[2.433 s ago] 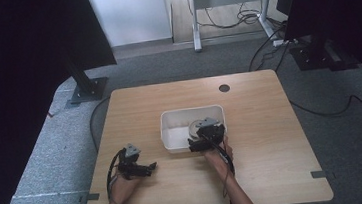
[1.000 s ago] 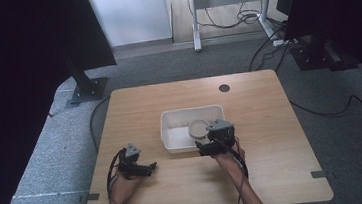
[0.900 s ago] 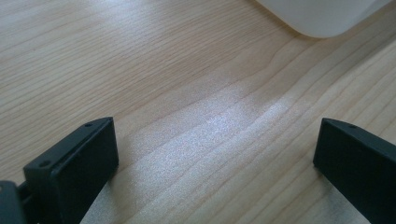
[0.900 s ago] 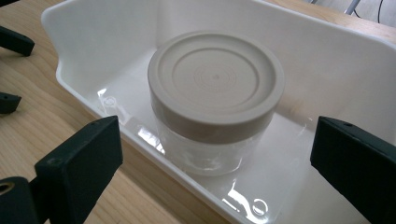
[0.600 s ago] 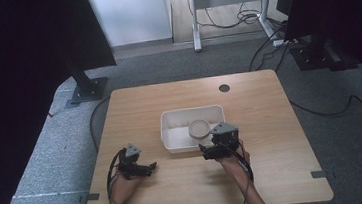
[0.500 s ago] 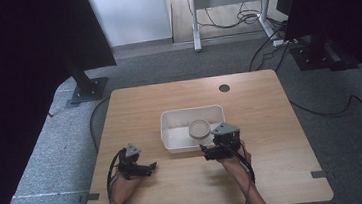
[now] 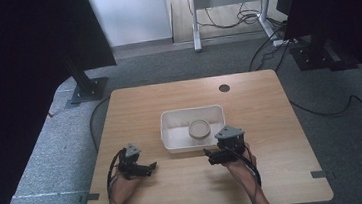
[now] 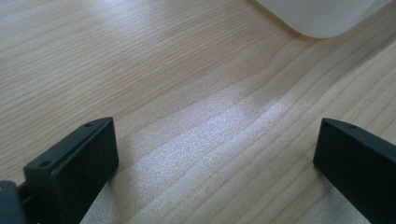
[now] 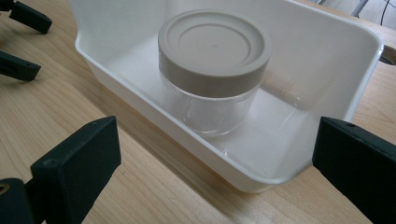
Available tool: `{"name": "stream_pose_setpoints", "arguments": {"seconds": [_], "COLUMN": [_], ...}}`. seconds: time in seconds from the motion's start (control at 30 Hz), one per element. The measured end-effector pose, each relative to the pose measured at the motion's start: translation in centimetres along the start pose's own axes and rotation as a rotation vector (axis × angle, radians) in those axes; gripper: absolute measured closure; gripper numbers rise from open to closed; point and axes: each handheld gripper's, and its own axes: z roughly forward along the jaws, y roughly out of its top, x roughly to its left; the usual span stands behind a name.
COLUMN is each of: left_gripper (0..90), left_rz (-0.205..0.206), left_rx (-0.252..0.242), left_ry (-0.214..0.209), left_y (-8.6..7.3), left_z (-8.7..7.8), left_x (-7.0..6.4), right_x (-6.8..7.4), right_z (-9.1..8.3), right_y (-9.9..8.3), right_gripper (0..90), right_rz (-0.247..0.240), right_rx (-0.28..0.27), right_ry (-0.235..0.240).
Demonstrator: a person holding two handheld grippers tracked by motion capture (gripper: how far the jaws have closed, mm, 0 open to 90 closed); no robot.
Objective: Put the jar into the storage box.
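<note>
A lidded jar [image 9: 212, 70] stands in a white tray [image 9: 327, 42] just ahead of the empty, spread right tongs [image 9: 215, 172]; the left tongs [image 8: 215, 163] gape empty too.

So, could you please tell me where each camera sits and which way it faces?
High view: above the person's side, looking forward and down at the table; forearms, left gripper, right gripper.
Left gripper view: on the left gripper, facing bare wood; its own jaws.
Right gripper view: on the right gripper, facing the jar; its own jaws.
Shared: the white tub and jar.
</note>
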Motion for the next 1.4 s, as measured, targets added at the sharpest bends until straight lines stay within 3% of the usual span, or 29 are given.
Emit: {"name": "stream_pose_setpoints", "arguments": {"seconds": [0.63, 1.4], "left_gripper": [0.0, 0.0], "left_rz": [0.000, -0.003], "left_rx": [0.000, 0.000], "left_ry": [0.000, 0.003], "left_y": [0.0, 0.0], "left_z": [0.0, 0.0], "left_x": [0.0, -0.1], "right_x": [-1.3, -2.8], "right_z": [-2.4, -5.3], "right_y": [-1.8, -5.4], "right_gripper": [0.4, 0.5], "right_rz": [0.022, 0.060], "right_rx": [-0.003, 0.007], "right_ry": [-0.009, -0.064]}}
